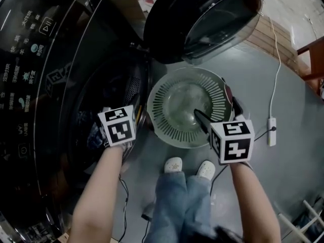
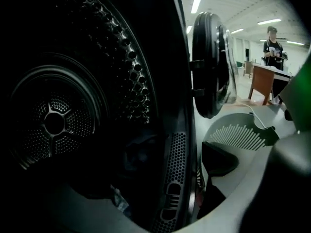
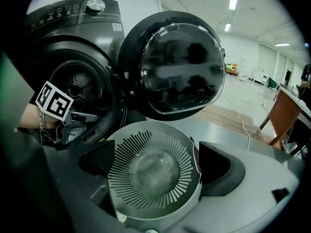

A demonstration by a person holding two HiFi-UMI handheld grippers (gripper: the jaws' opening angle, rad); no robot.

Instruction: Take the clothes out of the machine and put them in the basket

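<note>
The dark front-loading machine [image 1: 55,85] stands at the left with its drum [image 2: 53,123] open. Dark clothes [image 2: 138,152] lie low in the drum, and a patterned piece [image 3: 73,134] shows near its mouth. My left gripper [image 1: 114,116] reaches into the opening just above them. Only one of its fingers [image 2: 218,159] shows, far out to the side, so its jaws stand open with nothing held. The pale slotted basket [image 1: 153,103] sits on the floor before the machine, and I see nothing in it. My right gripper [image 3: 158,164] hovers over the basket [image 3: 126,178], fingers wide apart.
The round machine door [image 1: 202,19] hangs open above the basket. A white power strip [image 1: 272,131] with its cable lies on the floor at the right. My white shoes [image 1: 174,164] stand just behind the basket. A person [image 2: 273,47] stands by a wooden table far off.
</note>
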